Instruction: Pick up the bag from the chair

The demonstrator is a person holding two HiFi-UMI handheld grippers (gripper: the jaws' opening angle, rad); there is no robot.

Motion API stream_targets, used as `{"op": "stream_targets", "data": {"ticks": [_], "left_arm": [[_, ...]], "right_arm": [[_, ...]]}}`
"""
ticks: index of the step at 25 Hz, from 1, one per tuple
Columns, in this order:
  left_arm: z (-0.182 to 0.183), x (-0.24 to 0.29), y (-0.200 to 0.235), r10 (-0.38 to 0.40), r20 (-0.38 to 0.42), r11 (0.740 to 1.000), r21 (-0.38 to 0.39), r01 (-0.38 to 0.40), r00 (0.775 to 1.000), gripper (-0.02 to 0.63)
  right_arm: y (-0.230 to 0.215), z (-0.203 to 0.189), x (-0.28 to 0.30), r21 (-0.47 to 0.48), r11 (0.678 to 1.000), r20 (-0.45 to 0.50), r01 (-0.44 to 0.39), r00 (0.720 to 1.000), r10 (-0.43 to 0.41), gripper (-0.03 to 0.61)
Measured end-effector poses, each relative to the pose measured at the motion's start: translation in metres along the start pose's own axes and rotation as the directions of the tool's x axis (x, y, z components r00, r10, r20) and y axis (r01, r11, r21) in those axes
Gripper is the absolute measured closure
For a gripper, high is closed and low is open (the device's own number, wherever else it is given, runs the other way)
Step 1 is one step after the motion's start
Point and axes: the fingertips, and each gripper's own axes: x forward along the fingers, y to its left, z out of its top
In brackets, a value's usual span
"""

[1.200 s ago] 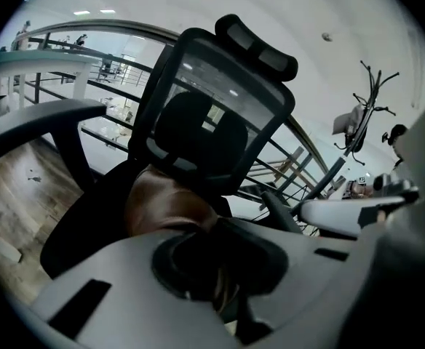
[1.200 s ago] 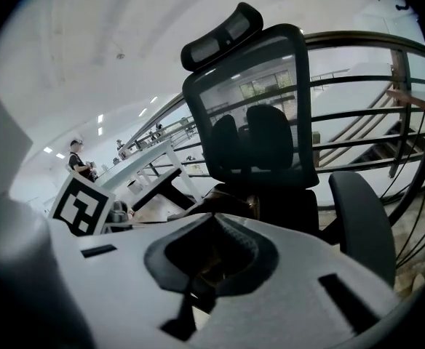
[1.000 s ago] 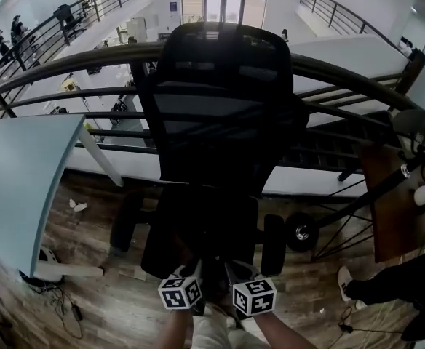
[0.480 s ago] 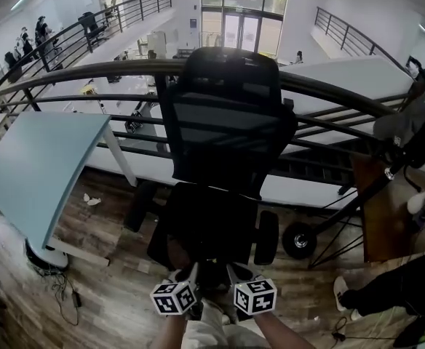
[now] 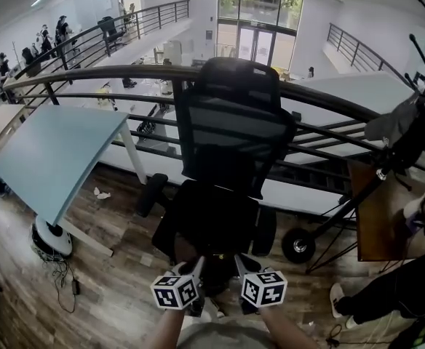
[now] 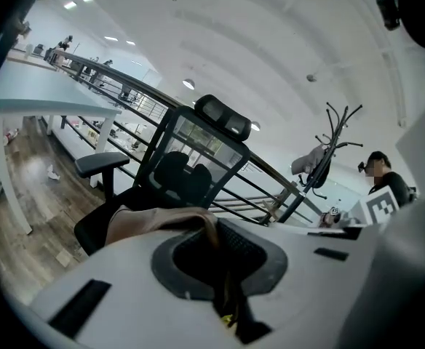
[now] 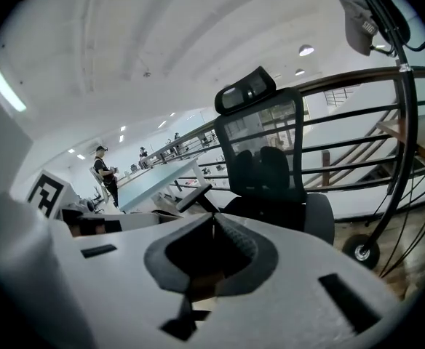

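The left gripper (image 6: 218, 227) has its jaws pressed together on a thin tan strap (image 6: 214, 247), which runs down through the closed pads. The strap rises to the tan bag (image 6: 151, 222) bunched just left of the jaws, in front of the black chair (image 6: 191, 173). The right gripper (image 7: 214, 220) also has its jaws closed, tips touching. A brown patch shows low in the slit between them, but whether that is bag material cannot be told. Only the left gripper view shows the bag's colour. From the head view, the two grippers sit side by side at the front edge of the seat (image 5: 212, 213), with just a dark shape between them. That view alone shows the pale blue desk (image 5: 52, 158) to the left and the curved railing (image 5: 125, 75) behind the chair. A coat stand (image 5: 416, 115) is at the right.
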Motion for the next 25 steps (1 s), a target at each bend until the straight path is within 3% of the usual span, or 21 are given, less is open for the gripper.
{"op": "stream_targets", "data": {"ticks": [16,25], "left_arm": [[-0.001,-0.072,-0.042,-0.054,0.085,0.999,0.01,0.054,0.995,0.598],[0.001,-0.091,-0.048,-0.068,0.116,0.998,0.01,0.067,0.991,0.598]], "right_arm": [[0.02,0.012,-0.065,-0.005,0.998,0.073,-0.059,0.996,0.06,0.577],[0.031,0.004,-0.073,-0.017,0.997,0.072,-0.077,0.994,0.078,0.577]]}}
